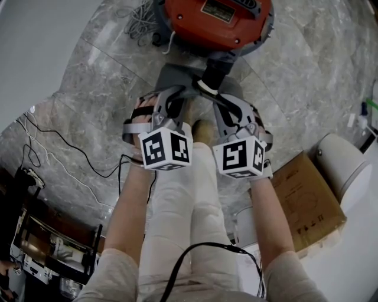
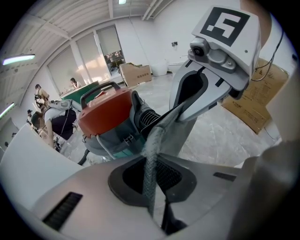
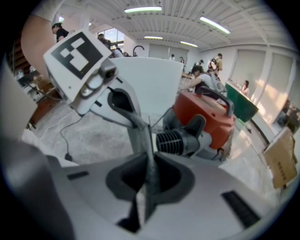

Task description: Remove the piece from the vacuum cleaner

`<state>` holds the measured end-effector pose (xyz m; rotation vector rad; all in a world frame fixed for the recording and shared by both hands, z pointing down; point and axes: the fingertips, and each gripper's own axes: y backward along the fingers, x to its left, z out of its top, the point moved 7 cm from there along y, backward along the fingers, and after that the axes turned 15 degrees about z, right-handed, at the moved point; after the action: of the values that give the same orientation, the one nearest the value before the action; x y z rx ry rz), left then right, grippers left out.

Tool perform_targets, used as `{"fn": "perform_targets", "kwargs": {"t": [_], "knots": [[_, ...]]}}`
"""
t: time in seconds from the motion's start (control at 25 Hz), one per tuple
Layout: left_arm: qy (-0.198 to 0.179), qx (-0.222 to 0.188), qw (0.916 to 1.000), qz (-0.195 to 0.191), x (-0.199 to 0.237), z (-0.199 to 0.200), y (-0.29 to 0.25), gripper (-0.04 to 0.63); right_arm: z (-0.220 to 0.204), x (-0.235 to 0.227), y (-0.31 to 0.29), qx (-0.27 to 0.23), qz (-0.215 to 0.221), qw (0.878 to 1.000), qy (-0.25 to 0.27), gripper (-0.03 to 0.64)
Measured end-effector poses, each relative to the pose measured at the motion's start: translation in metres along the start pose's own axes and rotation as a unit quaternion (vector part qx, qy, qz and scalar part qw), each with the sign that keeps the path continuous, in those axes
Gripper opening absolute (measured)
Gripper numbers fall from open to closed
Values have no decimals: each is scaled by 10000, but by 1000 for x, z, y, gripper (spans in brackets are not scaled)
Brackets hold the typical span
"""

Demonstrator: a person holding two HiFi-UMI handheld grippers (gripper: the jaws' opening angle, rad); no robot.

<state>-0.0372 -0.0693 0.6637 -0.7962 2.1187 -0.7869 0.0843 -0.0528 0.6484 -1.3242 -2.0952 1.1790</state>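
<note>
While left tongs and right tongs pinch it | piece: flat, grey | at red vacuum cleaner

Floor was grey marbled stone. Orange vacuum cleaner sat on it at top, with a grey cord tangle just left of it. Black cable trailed across the left side. Cardboard box lay at right, beside a white rounded unit, possibly a bin.

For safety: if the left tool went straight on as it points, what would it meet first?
The grey piece that the left tool grips; beyond that, probably the vacuum cleaner's ribbed hose end.
</note>
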Motion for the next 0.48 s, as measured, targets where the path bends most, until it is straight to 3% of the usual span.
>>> {"fn": "perform_targets", "kwargs": {"t": [0.48], "knots": [[112, -21, 9998, 146, -6, -2, 4, 37, -3, 3, 1, -40, -49, 10000, 34, 40]]}}
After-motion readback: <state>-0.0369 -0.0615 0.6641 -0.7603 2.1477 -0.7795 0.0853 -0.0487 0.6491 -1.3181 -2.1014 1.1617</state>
